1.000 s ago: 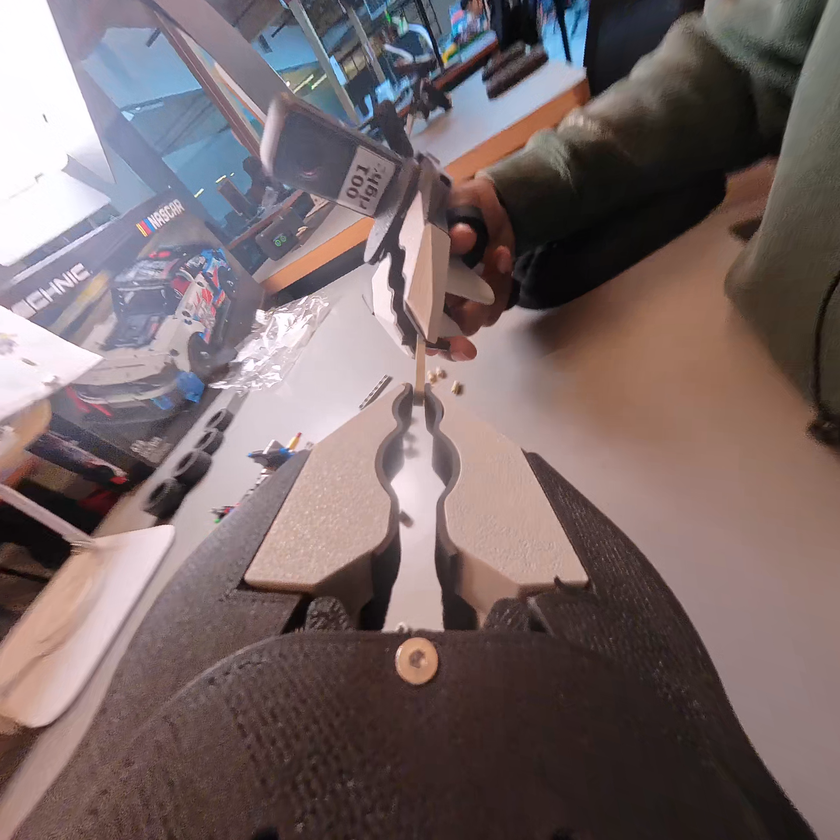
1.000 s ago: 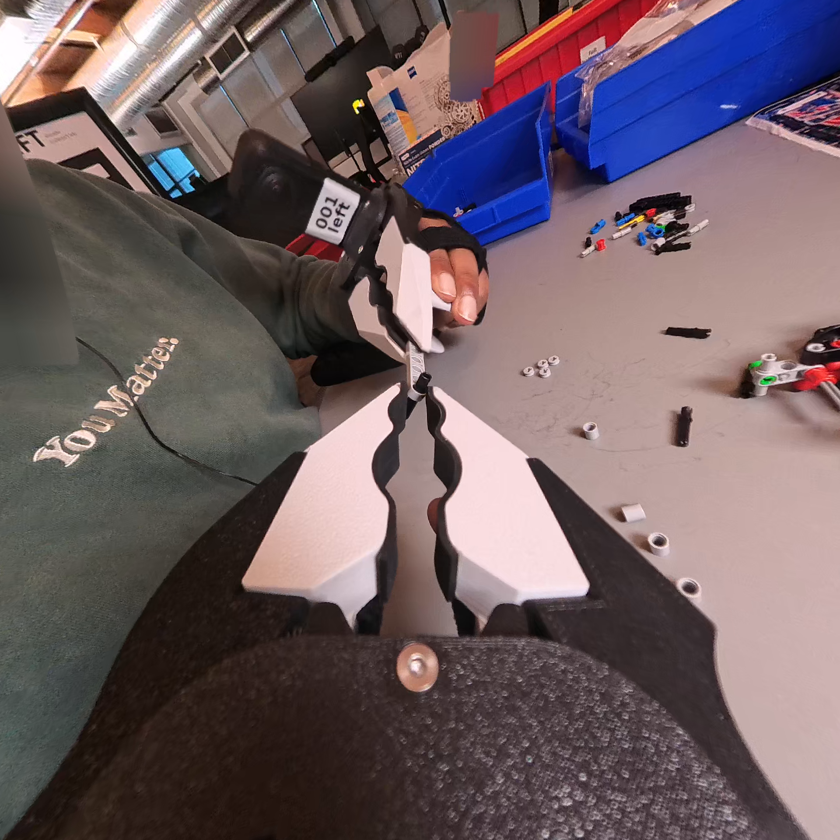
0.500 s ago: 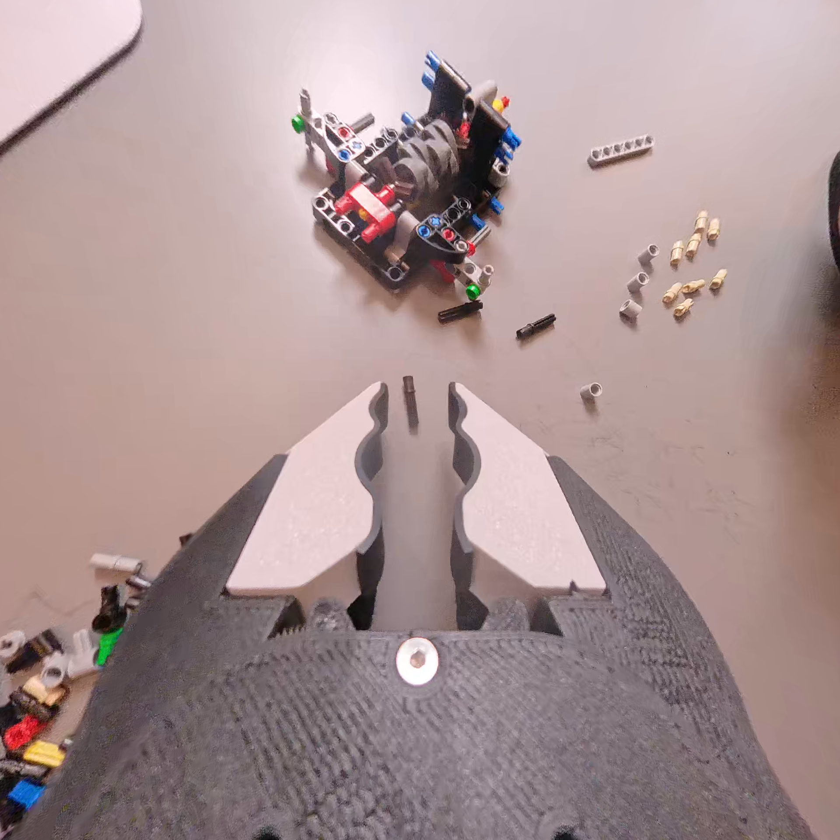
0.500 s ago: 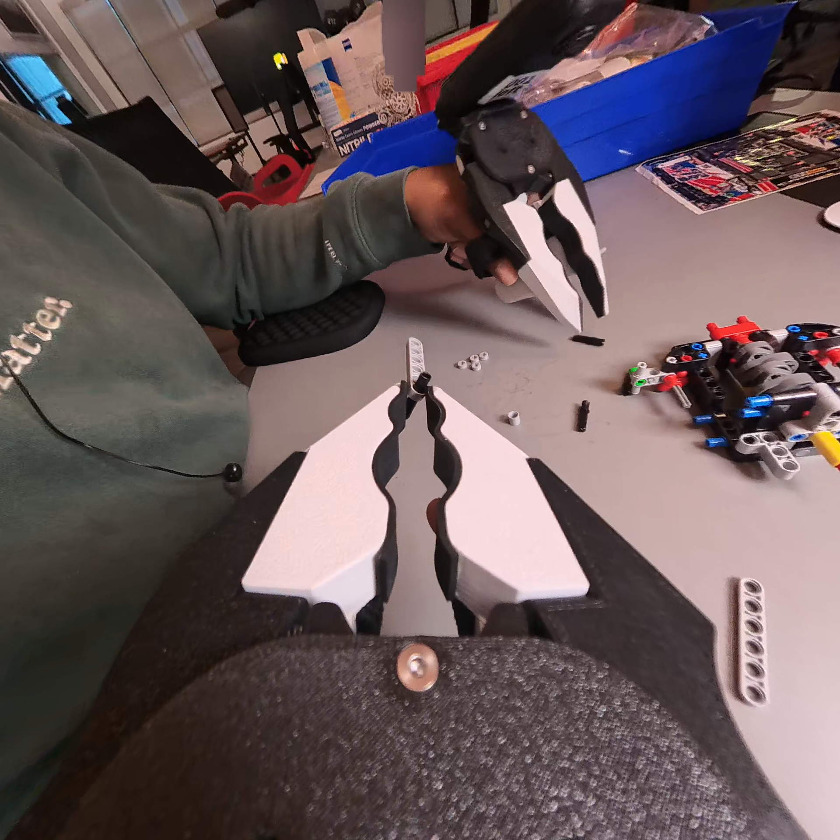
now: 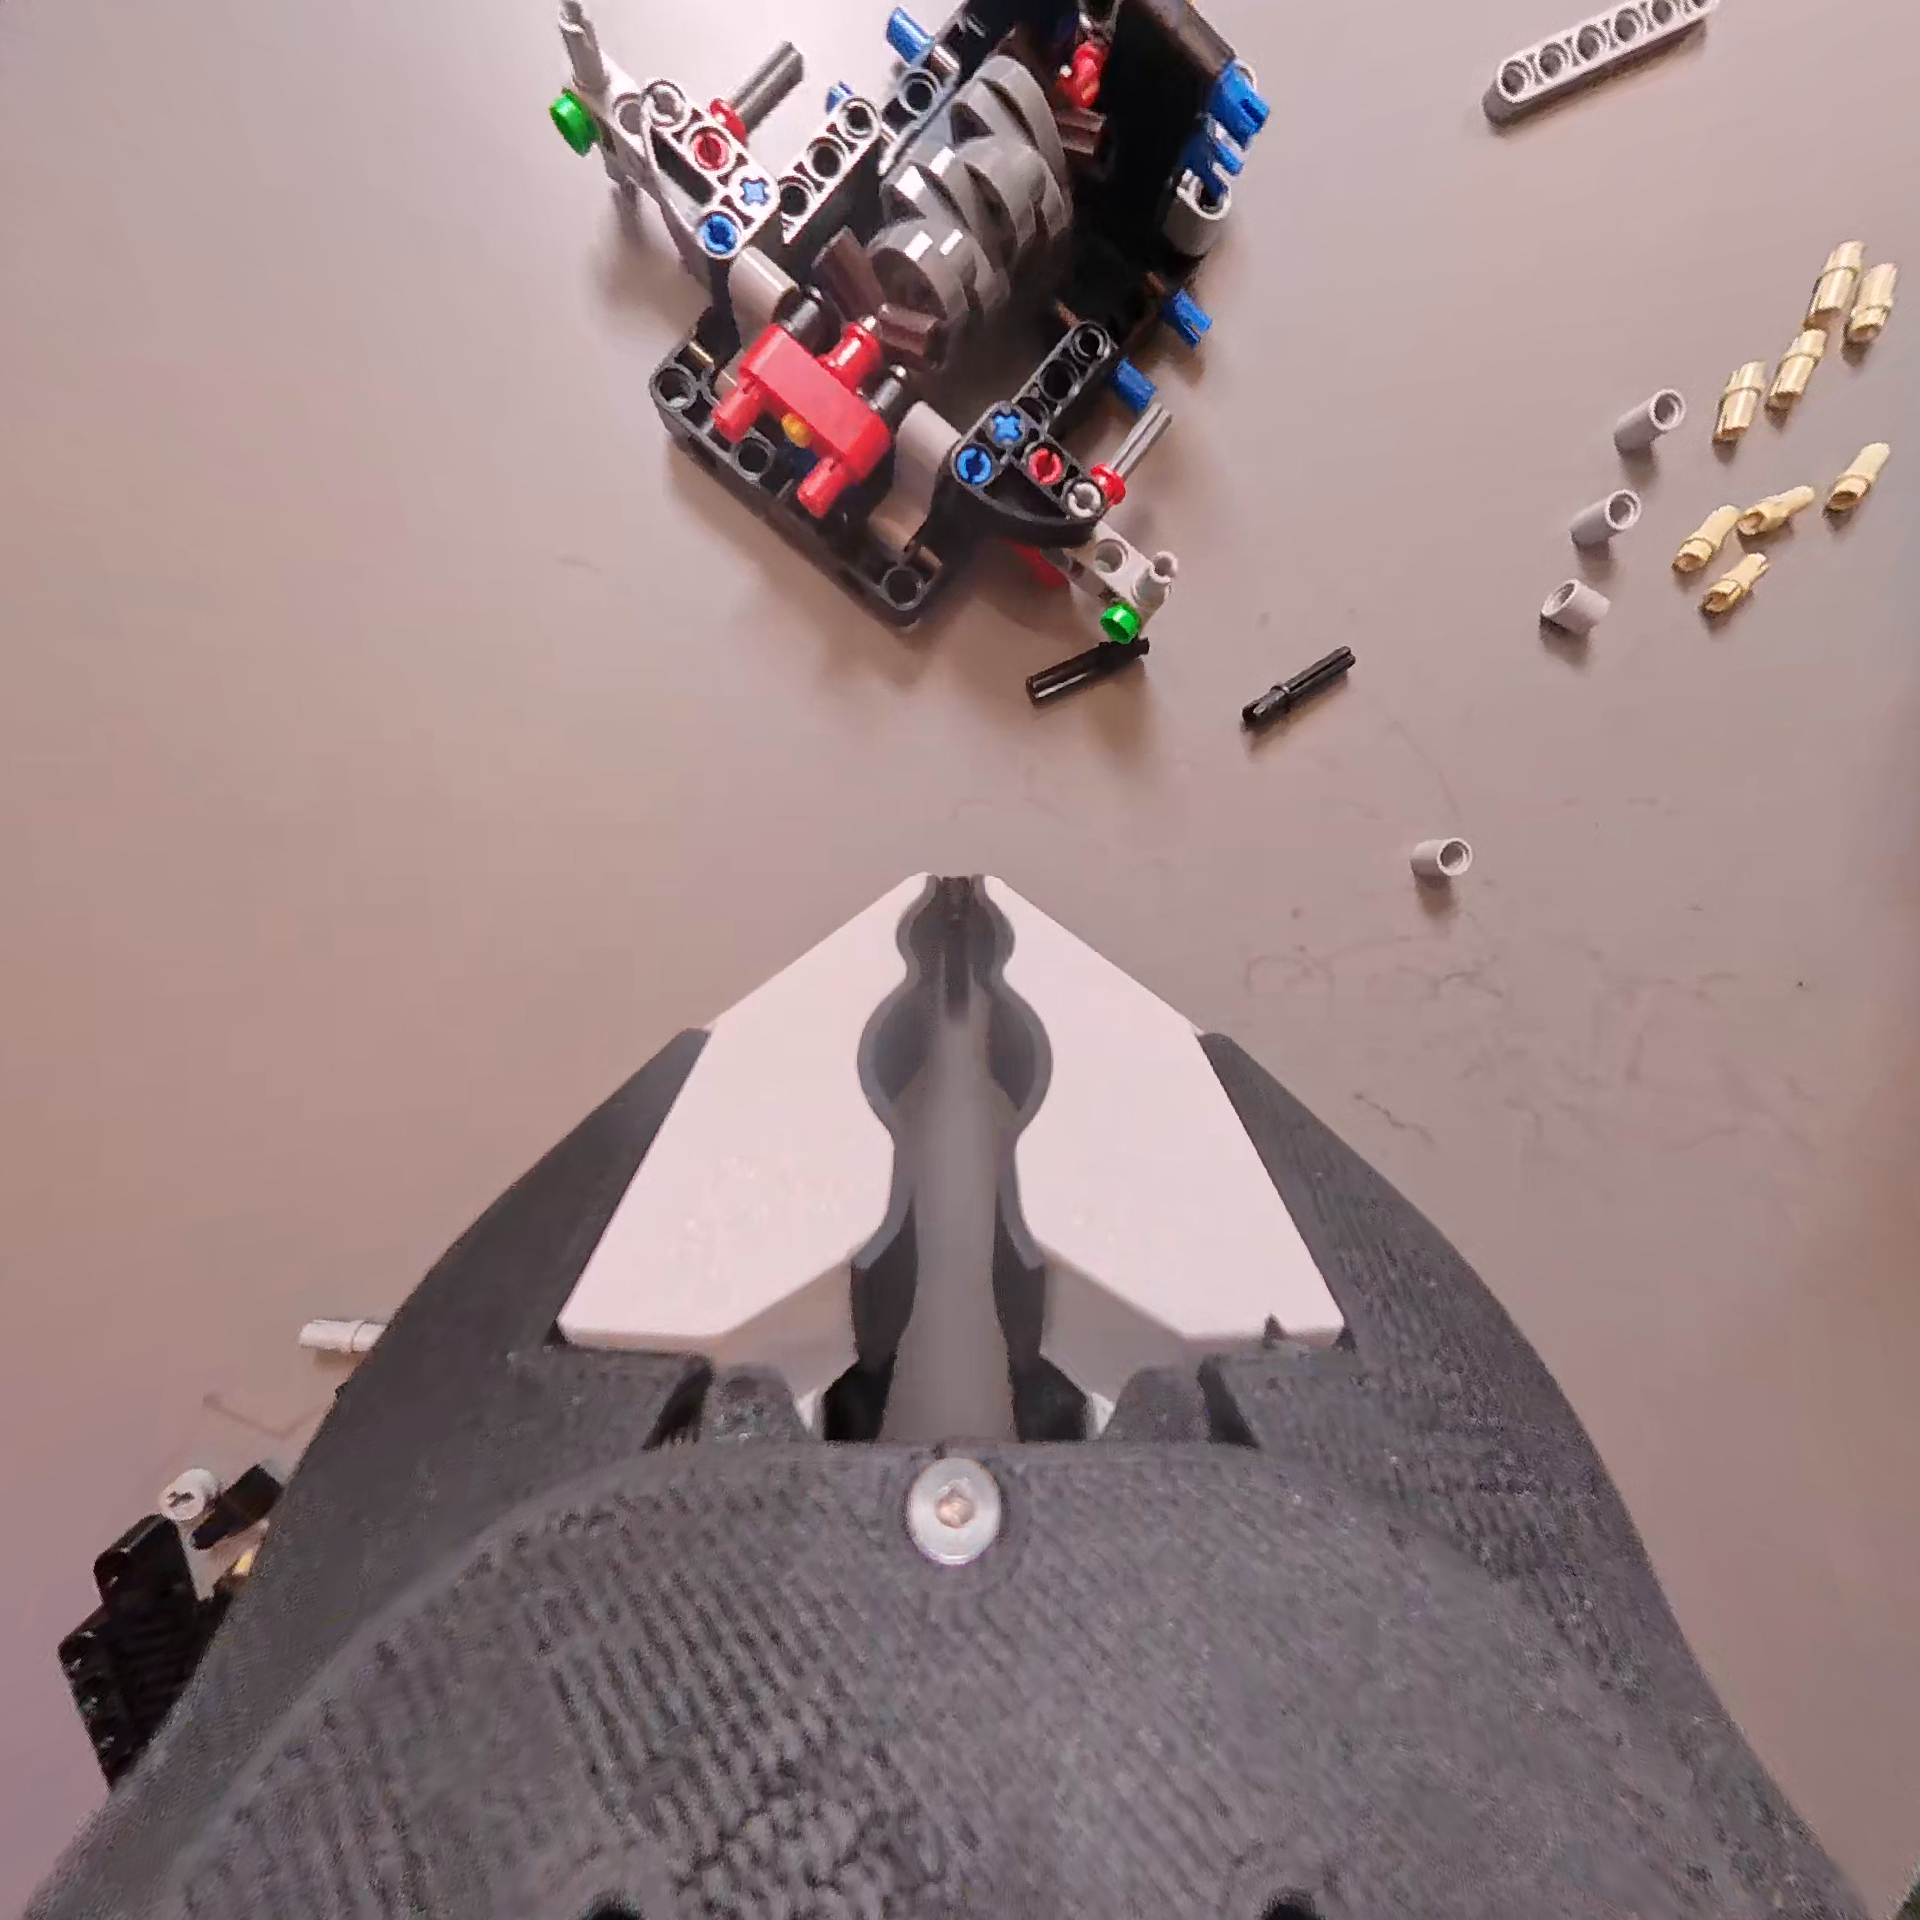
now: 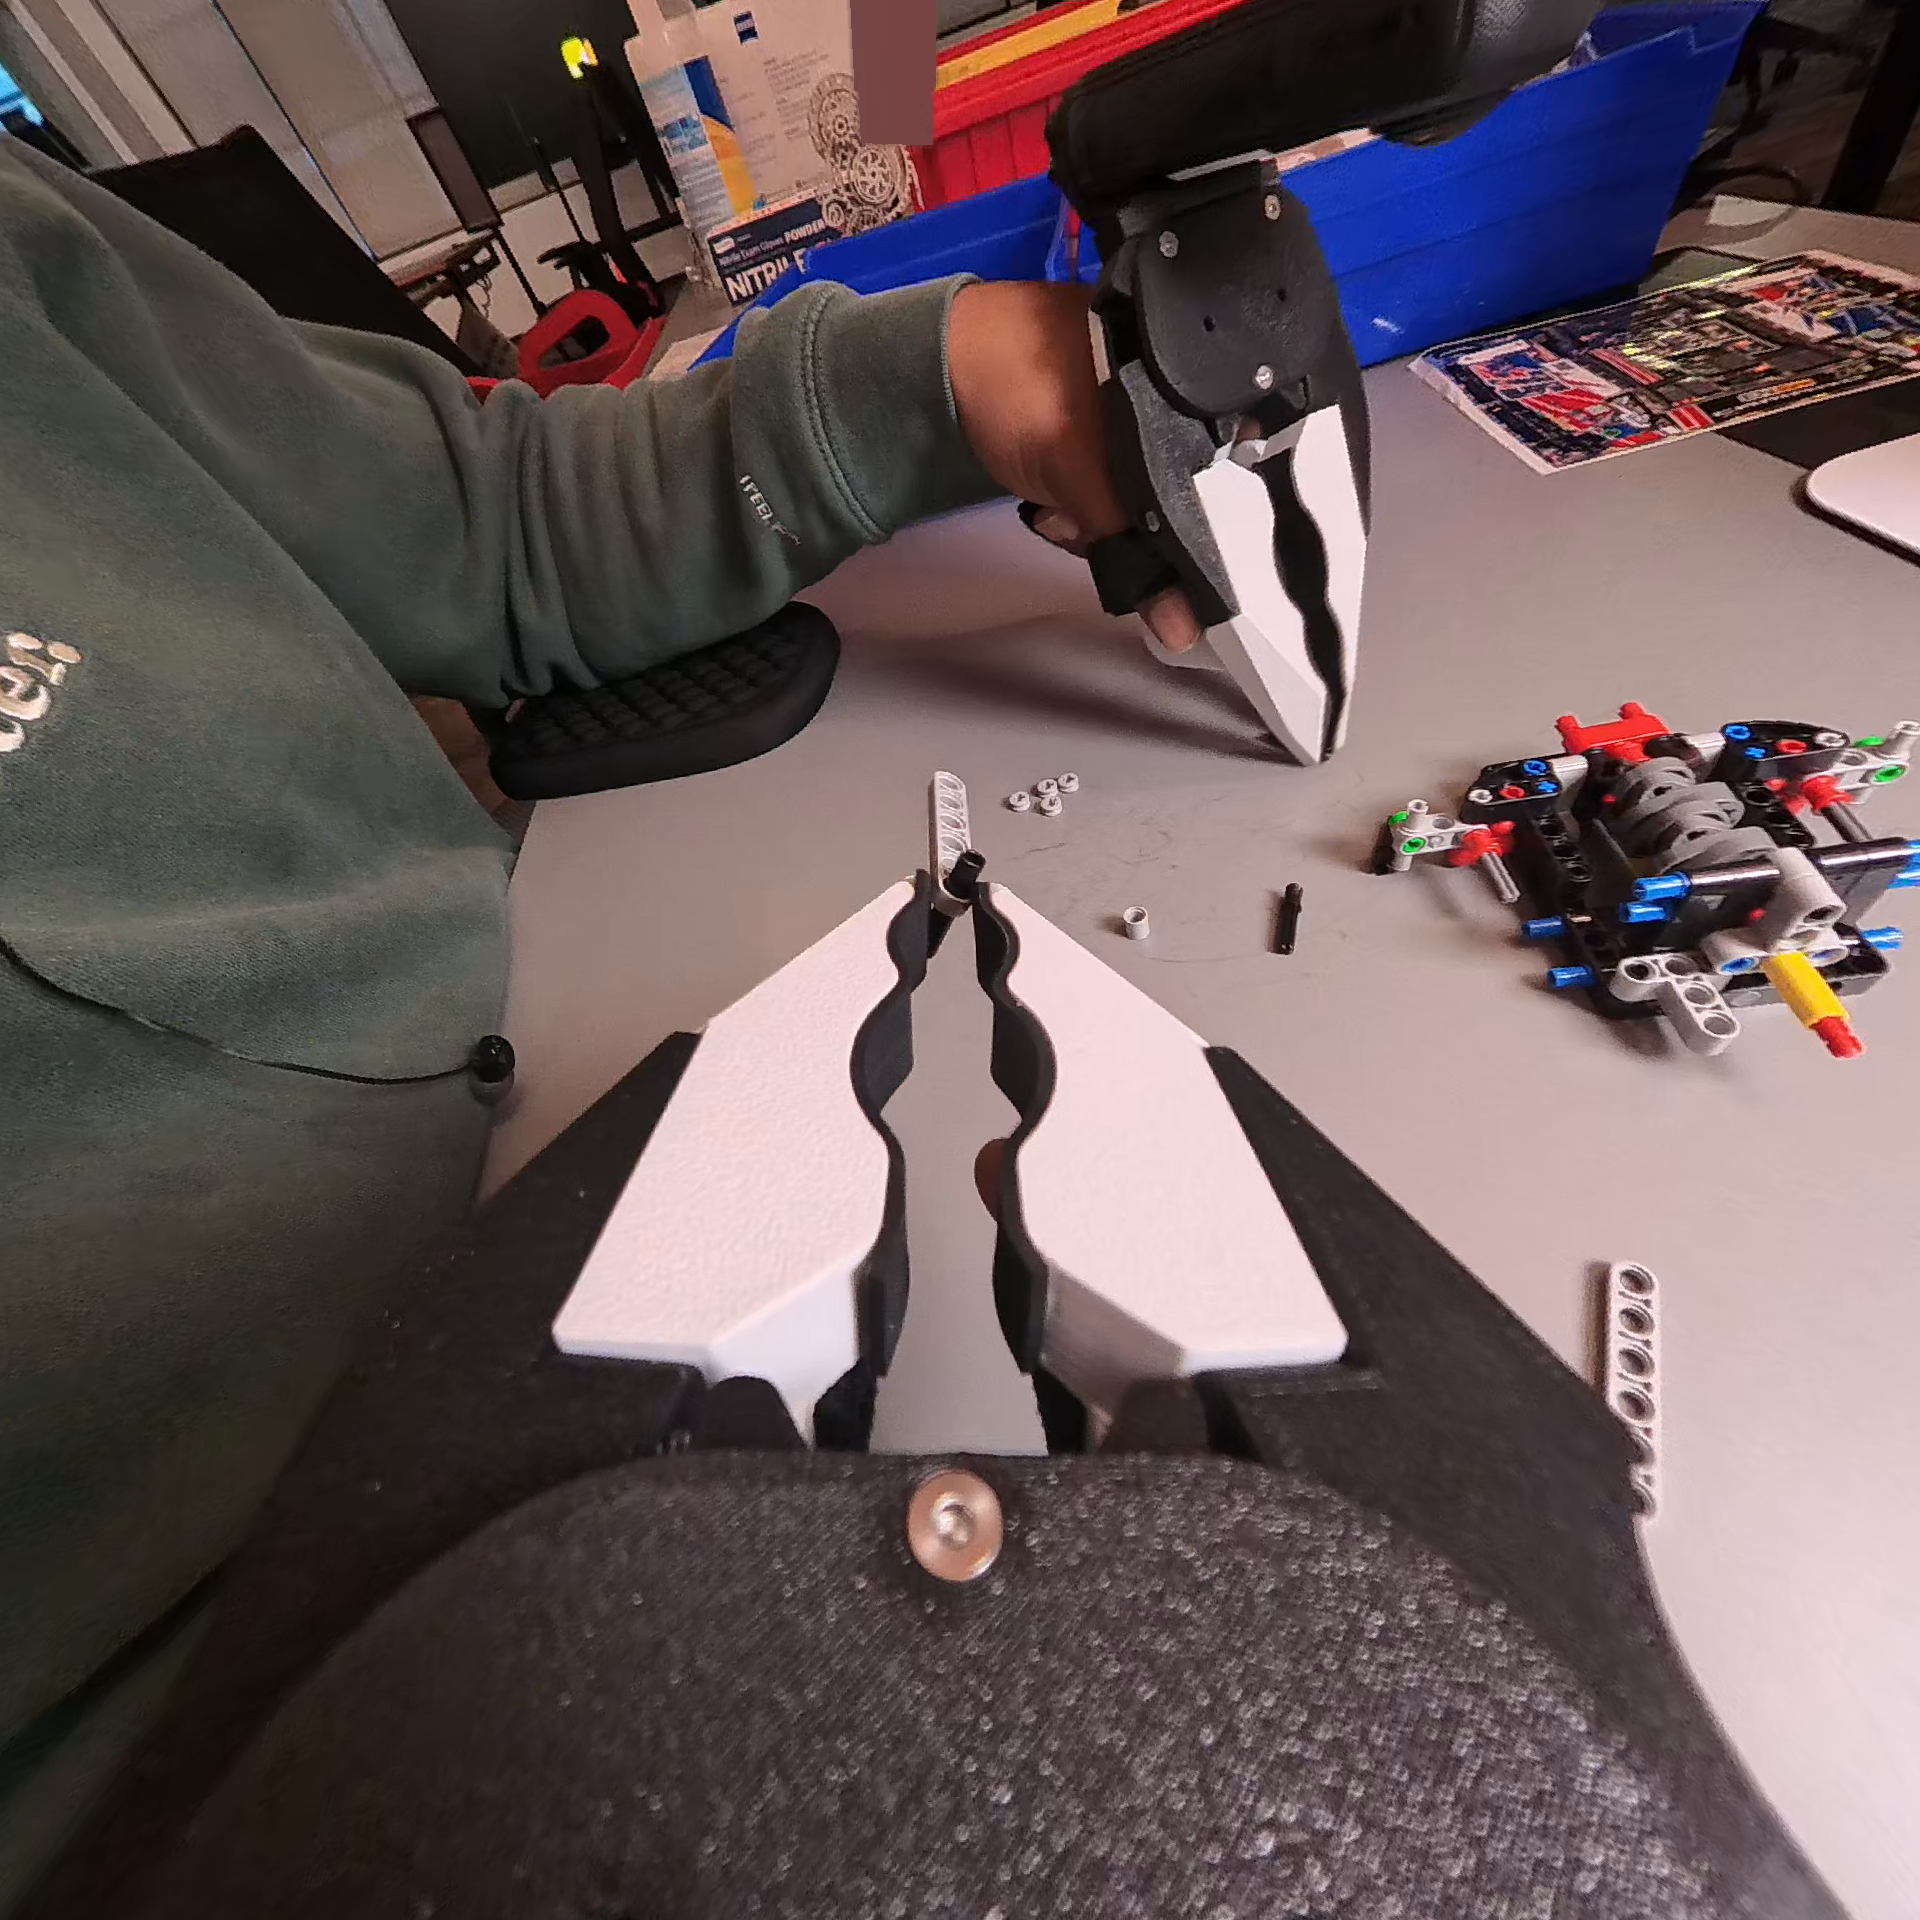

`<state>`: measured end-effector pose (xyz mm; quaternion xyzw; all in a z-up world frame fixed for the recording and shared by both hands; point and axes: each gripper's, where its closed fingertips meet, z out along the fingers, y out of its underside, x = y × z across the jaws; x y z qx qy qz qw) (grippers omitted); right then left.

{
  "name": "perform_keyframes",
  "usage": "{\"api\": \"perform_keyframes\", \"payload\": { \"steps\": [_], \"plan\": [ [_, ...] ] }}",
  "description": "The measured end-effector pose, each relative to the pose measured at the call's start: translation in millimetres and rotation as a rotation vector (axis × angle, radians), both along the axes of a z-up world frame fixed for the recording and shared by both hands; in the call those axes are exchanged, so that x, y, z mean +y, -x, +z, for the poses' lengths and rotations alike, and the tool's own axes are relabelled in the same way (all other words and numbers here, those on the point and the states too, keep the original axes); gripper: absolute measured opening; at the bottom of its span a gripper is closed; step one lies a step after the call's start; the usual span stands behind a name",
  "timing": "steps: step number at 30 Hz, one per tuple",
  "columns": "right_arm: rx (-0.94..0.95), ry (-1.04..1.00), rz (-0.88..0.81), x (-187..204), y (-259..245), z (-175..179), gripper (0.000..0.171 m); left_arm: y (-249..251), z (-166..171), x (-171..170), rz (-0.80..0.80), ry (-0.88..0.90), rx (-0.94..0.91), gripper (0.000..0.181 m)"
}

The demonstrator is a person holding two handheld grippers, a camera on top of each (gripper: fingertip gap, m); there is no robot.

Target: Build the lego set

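The left gripper (image 5: 958,883) points down at the grey table (image 5: 312,727), and its two white fingers are closed on a small black pin (image 5: 954,902) at the very tips; in the right wrist view the same gripper (image 6: 1317,750) stands with its tips touching the table. Ahead of the left gripper lies the half-built lego assembly (image 5: 925,312), black with grey, red and blue parts. Between the tips and the assembly, a little to the right, two other black pins (image 5: 1086,670) lie apart from each other. Further to the right are some grey bushes (image 5: 1605,514) and a group of tan pegs (image 5: 1787,436), and one single grey bush (image 5: 1442,856) is near the right finger. The right gripper (image 6: 951,891) is held above the table, closed narrow on a grey beam with holes (image 6: 948,821), which stands up from its tips and carries a black pin at its lower end. Another grey beam (image 6: 1633,1371) lies flat on the table beside the body of the right gripper, on its right.
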<state>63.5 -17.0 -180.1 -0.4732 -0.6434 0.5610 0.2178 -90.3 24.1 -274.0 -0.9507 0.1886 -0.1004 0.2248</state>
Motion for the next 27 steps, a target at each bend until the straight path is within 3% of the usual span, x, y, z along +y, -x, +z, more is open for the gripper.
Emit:
{"api": "perform_keyframes", "payload": {
  "steps": [1, 5, 11, 14, 19, 27],
  "plan": [
    [0.003, -0.005, -0.005, 1, 0, 0, 0.005, 0, 0, -1, -0.011, -0.01, 0.002, 0.002],
    [0.048, -0.035, -0.028, 3, 4, 2, 0.005, -21, 16, -4, -0.052, -0.122, -0.187, 0.002],
    [0.206, -0.009, -0.024, -9, 10, 22, 0.005, -82, 118, -26, -0.074, -0.464, -0.911, 0.001],
    [0.244, 0.017, -0.023, -16, 14, 25, 0.005, -99, 145, -47, -0.08, -0.572, -1.106, 0.001],
    [0.265, 0.058, -0.011, -25, 18, 28, 0.005, -109, 154, -62, -0.088, -0.688, -1.128, 0.0],
    [0.285, 0.099, -0.027, -24, 19, 34, 0.005, -115, 154, -65, -0.127, -0.707, -1.076, 0.001]
  ]
}}
